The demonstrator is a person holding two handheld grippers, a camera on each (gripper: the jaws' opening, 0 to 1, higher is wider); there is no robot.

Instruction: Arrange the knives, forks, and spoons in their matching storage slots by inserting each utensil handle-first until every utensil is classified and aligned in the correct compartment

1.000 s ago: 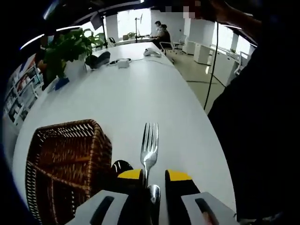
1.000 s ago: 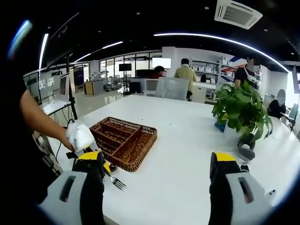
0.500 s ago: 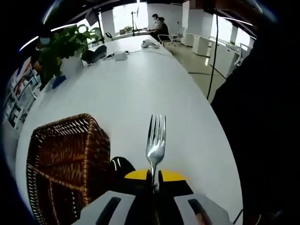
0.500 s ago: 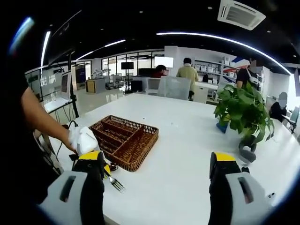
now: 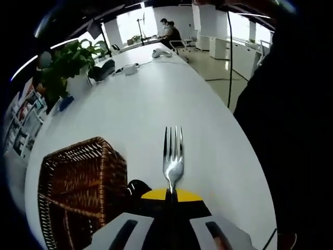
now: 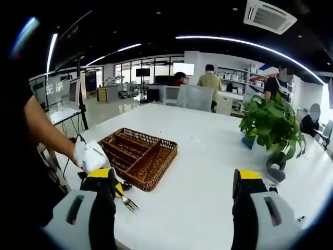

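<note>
Left gripper (image 5: 170, 194) jaws have closed onto the fork (image 5: 173, 156), tines forward, beside the wicker tray (image 5: 83, 177); grasp done, insertion next. Right gripper (image 6: 174, 182) hangs wide apart, idle.

Hand-held gripper (image 5: 170, 197) clamping fork (image 5: 173, 159), wicker basket (image 5: 83, 192) beside, white table (image 5: 151, 99)

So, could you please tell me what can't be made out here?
- Fork handle: left gripper view, hidden between the shut jaws.
- Wicker tray contents: right gripper view, too small; left gripper view, cut off by the edge.
- Dark object beside the tray: left gripper view, partly behind the jaws.
</note>
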